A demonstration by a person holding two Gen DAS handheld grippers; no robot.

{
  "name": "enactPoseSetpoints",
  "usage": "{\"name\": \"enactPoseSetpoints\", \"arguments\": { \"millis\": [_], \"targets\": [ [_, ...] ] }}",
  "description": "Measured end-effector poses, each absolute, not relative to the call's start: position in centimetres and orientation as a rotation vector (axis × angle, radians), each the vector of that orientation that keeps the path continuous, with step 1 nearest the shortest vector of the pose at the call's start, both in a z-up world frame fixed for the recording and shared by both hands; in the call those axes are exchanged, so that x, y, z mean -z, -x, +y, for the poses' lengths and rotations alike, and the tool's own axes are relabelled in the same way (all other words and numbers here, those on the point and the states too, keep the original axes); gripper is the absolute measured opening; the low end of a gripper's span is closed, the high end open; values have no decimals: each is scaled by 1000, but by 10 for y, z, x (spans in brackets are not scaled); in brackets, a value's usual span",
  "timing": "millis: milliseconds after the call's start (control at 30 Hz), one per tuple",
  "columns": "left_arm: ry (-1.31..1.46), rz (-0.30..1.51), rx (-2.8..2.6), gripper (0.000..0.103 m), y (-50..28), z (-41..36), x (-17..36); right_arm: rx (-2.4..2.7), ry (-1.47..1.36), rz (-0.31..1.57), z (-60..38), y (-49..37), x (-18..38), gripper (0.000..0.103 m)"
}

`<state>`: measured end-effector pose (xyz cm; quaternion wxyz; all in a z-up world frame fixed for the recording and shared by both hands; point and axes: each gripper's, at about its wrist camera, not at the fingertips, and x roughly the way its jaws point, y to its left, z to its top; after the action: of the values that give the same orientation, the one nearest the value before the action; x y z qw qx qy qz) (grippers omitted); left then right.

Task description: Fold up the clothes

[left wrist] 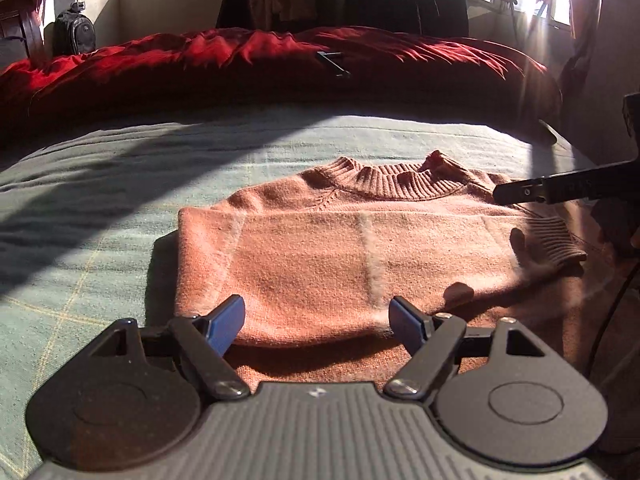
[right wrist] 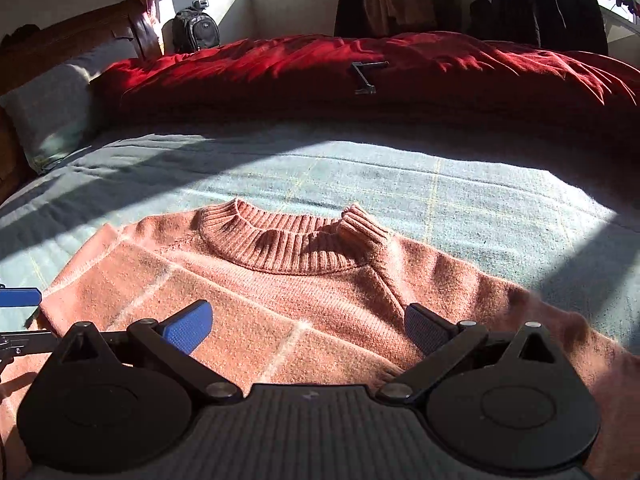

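Your left gripper (left wrist: 318, 318) and right gripper (right wrist: 308, 326) both stand wide open, gripping nothing. The pink sweater (right wrist: 320, 292) lies flat on the green bedsheet (right wrist: 440, 184), spreading between and ahead of both jaws, collar (right wrist: 292, 240) farthest.

A bed (right wrist: 460, 184) with a pale green checked cover carried a salmon sweater (right wrist: 304, 300) near, a rumpled red duvet (right wrist: 360, 68) far, and a grey pillow (right wrist: 52, 108) far left.
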<state>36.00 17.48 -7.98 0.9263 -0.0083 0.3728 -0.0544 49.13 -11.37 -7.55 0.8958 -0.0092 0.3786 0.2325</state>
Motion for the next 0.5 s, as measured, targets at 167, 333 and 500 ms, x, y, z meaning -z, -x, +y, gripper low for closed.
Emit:
{"name": "enactPoseSetpoints", "arguments": {
  "millis": [167,333,500],
  "targets": [
    [-2,783,125,79,-363,170,85,-456,-60,836,-126,-518,90,103],
    [1,786,106,79,-363,173,88,-420,-119,827,-139,-527,91,103],
    [-10,801,108,79,-364,168,90,-393,-160,819,-149,-524,88,103]
  ]
}}
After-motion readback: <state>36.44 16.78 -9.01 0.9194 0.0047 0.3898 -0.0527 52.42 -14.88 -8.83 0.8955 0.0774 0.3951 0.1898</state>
